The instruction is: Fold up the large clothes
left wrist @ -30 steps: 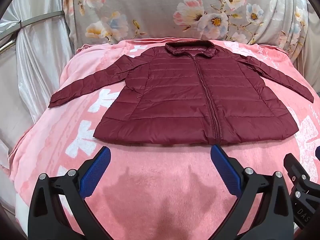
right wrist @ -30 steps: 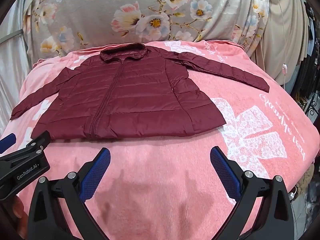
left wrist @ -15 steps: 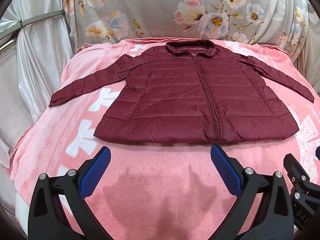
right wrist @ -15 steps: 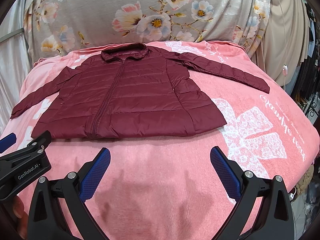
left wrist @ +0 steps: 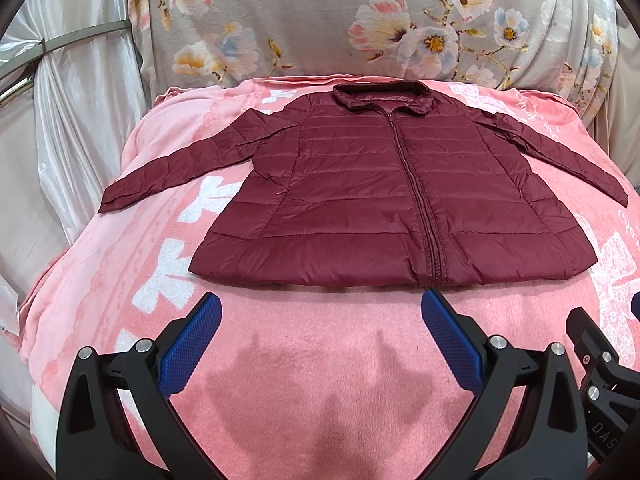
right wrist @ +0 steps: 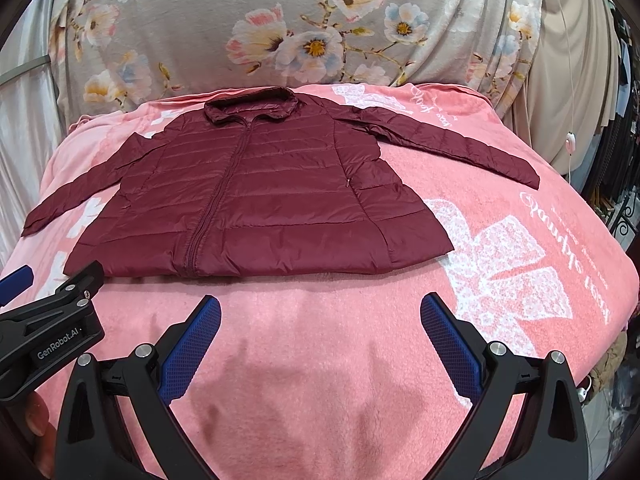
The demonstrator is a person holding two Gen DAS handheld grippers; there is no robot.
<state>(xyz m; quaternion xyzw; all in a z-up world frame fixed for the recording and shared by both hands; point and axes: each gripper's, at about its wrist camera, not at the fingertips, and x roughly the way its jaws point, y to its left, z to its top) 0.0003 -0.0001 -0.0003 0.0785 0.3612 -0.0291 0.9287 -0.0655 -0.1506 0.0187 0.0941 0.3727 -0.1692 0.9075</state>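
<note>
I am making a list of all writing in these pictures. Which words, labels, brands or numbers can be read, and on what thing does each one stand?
"GenRobot.AI": white print on the black body of the left gripper, seen in the right wrist view.
"DAS": white letters, cut off by the picture edge, on the right gripper, seen in the left wrist view.
White cursive script on the pink blanket, beside its bow pattern: upside down, not readable.
Jacket: no text visible.

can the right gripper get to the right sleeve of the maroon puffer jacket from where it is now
Probably yes. The right gripper hovers open over bare pink blanket, and the maroon quilted puffer jacket's right sleeve lies flat and uncovered, nothing between them.
</note>
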